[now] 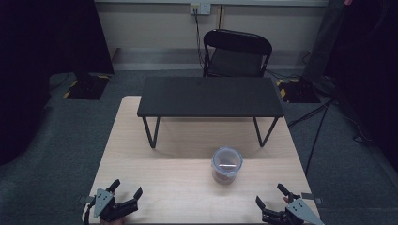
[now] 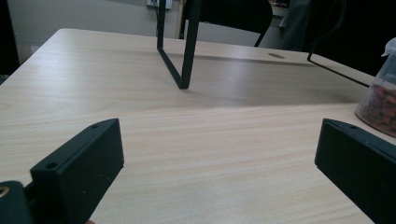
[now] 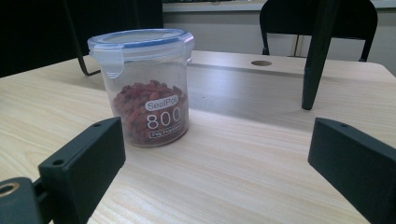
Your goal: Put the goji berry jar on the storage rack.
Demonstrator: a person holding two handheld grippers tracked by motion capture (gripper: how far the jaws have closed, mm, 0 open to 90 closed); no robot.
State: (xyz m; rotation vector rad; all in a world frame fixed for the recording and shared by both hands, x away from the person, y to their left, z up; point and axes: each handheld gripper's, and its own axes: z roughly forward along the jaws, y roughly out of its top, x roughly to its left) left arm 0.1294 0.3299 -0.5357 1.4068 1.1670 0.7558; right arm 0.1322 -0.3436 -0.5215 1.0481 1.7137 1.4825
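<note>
Jar (image 1: 227, 165) first, since that's clearly what this is about: a clear round plastic container with a blue-rimmed snap-on lid (image 3: 140, 39), standing upright on the wooden table (image 1: 141, 154). It's roughly a third full of small reddish dried bits, maybe berries, hard to say for sure. Label on the side reads "800". Lid looks seated, and one of its locking flaps (image 3: 111, 61) is folded down.

Relative to the jar, the black metal riser shelf (image 1: 210, 96) stands just behind it, the jar sitting in front of its right-hand legs, not under it. A black folding chair (image 1: 237, 52) is farther back behind the jar, off the table.

Right gripper (image 1: 273, 200) is on the near side of the jar and a bit to the right, at the table's front edge, jaws spread wide with nothing between them. In the right gripper view it's looking pretty much at the jar, though the jar sits toward its left jaw rather than centred. Left gripper (image 1: 126, 192) is near the front edge too, well off to the jar's left, also gaping wide and empty; in the left gripper view the jar (image 2: 379, 95) just peeks in at the right edge.

So progress-wise I'd call it basically zero. Nothing touched, jar closed, both grippers well apart from it. My guess is everything's left: reach in, grab the jar, then whatever comes after (open it or move it, maybe onto the shelf).
</note>
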